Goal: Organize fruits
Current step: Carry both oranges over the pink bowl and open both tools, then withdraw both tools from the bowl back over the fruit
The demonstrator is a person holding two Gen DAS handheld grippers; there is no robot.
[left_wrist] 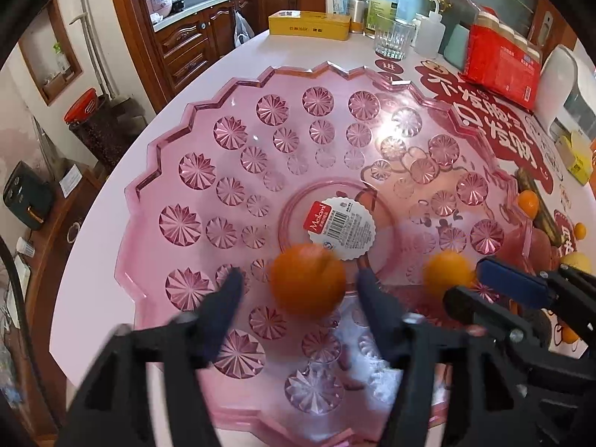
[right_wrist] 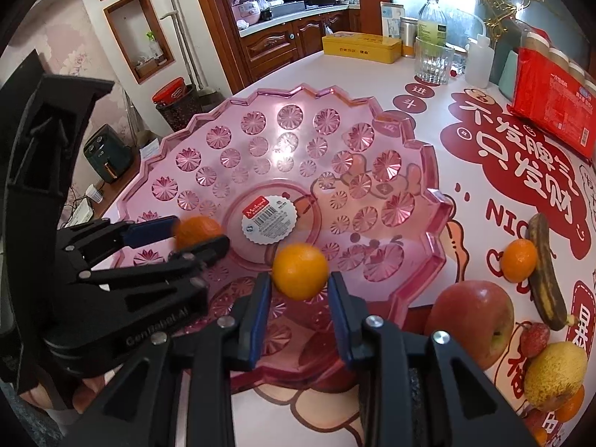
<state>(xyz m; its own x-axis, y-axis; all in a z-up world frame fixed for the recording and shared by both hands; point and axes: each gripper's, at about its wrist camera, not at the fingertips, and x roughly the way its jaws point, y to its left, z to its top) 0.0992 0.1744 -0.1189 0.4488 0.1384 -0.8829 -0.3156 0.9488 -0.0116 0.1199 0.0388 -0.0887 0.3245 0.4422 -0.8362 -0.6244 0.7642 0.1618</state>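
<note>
Two oranges sat over the near side of the pink cut-glass fruit bowl (right_wrist: 428,201). The first orange (left_wrist: 307,279) lay between the fingers of the left gripper (left_wrist: 298,290); its jaws stood wide, with a visible gap on each side, so the fruit was released, not held. The second orange (right_wrist: 300,271) sat at the fingertips of the right gripper (right_wrist: 298,290); these jaws were narrow and appeared to pinch it only at the tips, contact on the pads not fully clear.

Risk, as judged: the bowl wall sloped toward the centre label (right_wrist: 269,219), so a freed orange could roll and strike the other. A tip-only pinch could let the second orange slip early. The two grippers stood close together, and a careless withdrawal could knock either fruit or the bowl rim.

Still outside the bowl on the table (right_wrist: 354,70): a red apple (right_wrist: 473,327), a small orange (right_wrist: 519,260) touching a darkened banana (right_wrist: 545,272), a strawberry (right_wrist: 534,339) and a yellow pear or lemon (right_wrist: 555,376). A drinking glass (right_wrist: 434,61), bottles and a red package (right_wrist: 551,111) stood well behind, clear of the work.
</note>
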